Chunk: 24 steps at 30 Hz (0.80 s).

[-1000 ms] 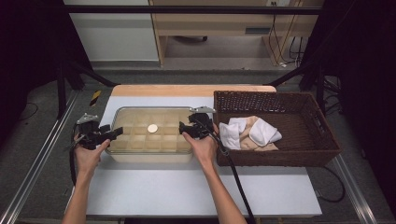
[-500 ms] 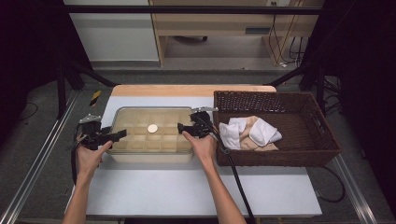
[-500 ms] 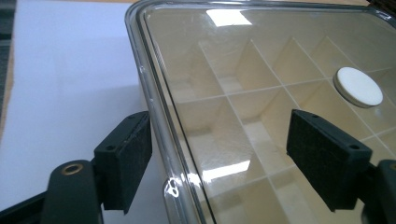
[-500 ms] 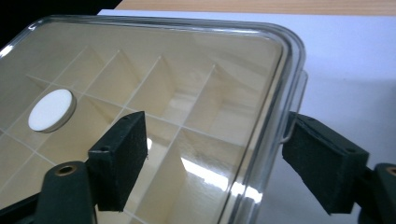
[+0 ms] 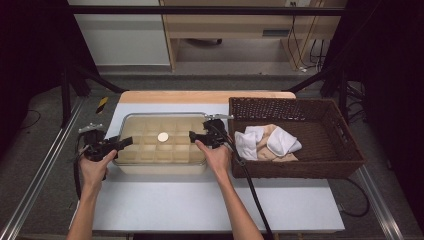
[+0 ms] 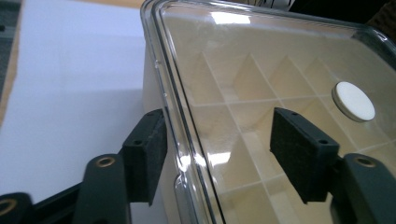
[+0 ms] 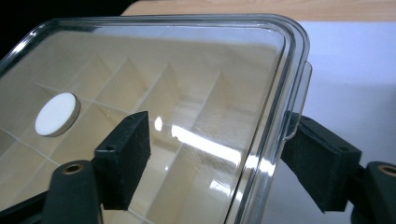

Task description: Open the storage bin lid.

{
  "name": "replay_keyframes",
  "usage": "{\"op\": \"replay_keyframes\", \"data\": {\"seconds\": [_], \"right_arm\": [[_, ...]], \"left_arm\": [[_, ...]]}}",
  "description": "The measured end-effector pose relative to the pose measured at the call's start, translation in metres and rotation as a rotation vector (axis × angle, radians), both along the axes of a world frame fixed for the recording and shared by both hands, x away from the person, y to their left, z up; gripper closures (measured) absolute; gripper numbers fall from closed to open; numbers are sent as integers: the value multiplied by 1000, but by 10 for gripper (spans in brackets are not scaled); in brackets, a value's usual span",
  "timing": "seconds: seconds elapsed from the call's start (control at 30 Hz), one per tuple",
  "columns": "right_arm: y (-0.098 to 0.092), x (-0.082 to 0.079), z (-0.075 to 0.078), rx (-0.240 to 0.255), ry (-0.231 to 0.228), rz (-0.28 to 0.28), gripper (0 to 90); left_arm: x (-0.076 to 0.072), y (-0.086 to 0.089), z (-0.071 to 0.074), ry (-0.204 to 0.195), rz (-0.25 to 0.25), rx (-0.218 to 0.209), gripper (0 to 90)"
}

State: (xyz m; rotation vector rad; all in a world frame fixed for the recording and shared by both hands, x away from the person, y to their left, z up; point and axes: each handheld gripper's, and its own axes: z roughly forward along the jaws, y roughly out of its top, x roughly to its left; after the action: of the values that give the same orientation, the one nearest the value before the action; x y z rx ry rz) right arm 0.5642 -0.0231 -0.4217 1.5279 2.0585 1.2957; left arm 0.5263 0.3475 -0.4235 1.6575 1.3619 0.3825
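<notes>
Left gripper [image 6: 215, 149] spread astride clear lid [image 6: 280, 60] edge, jaws just closing, right gripper [image 7: 215, 154] likewise spread.

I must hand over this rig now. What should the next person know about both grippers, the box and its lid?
Left hand-held gripper: jaws astride the left rim of the clear lid, just been closing, pads not pressing yet.
Right hand-held gripper: jaws open astride the lid's right rim.
Compartment box: on the table, lid on it, white round disc at the lid's middle.
Wicker basket: to the right, holds rolled socks.
Done: both grippers placed at the lid.
Left: probably grip and lift the lid.
</notes>
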Motion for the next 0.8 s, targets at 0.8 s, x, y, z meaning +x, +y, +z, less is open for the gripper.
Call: {"op": "replay_keyframes", "data": {"seconds": [0.8], "right_arm": [[-17,-40,48,126,-159,-21,507]], "left_arm": [[-42,12,32,-182,9,-73,614]]}}
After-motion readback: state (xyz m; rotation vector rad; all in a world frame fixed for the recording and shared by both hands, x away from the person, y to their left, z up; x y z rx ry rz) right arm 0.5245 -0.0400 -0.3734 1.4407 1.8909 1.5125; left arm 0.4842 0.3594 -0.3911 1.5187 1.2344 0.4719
